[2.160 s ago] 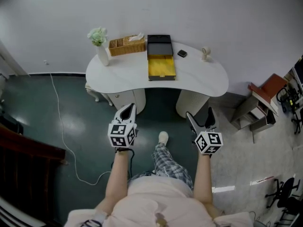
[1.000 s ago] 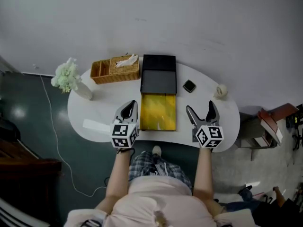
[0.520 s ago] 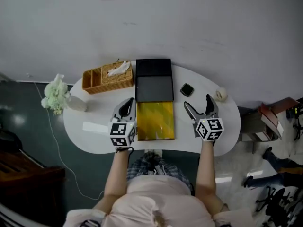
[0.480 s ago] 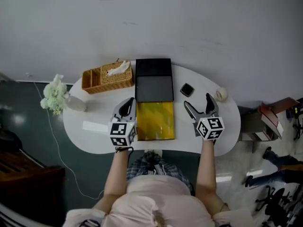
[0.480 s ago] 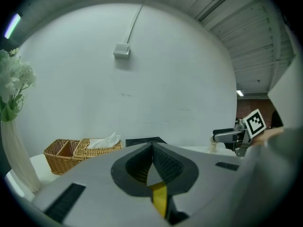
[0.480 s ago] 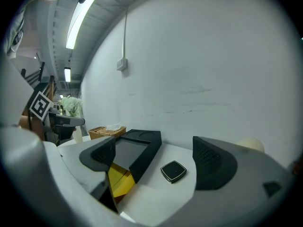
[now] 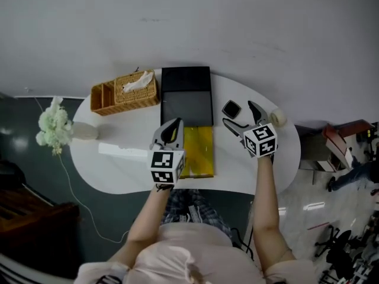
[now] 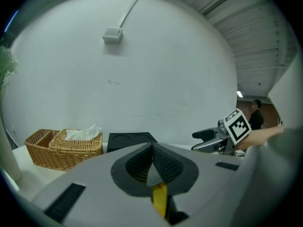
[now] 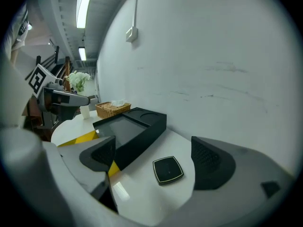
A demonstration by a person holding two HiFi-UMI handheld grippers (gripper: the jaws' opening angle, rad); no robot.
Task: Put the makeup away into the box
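The right gripper [image 7: 238,113] hovers with its jaws wide apart and empty, and the black makeup compact [image 9: 167,169] lies flat on the white table [image 7: 118,170] just ahead, between them. The compact sits at 3 o'clock from the black box [image 7: 186,93]. The left gripper [image 7: 173,125], jaws pressed together, hangs over the box's open yellow drawer [image 7: 198,152]. A wicker tissue basket [image 7: 124,90] stands at the box's 9 o'clock.

Even indoor light, strong fisheye edge distortion.
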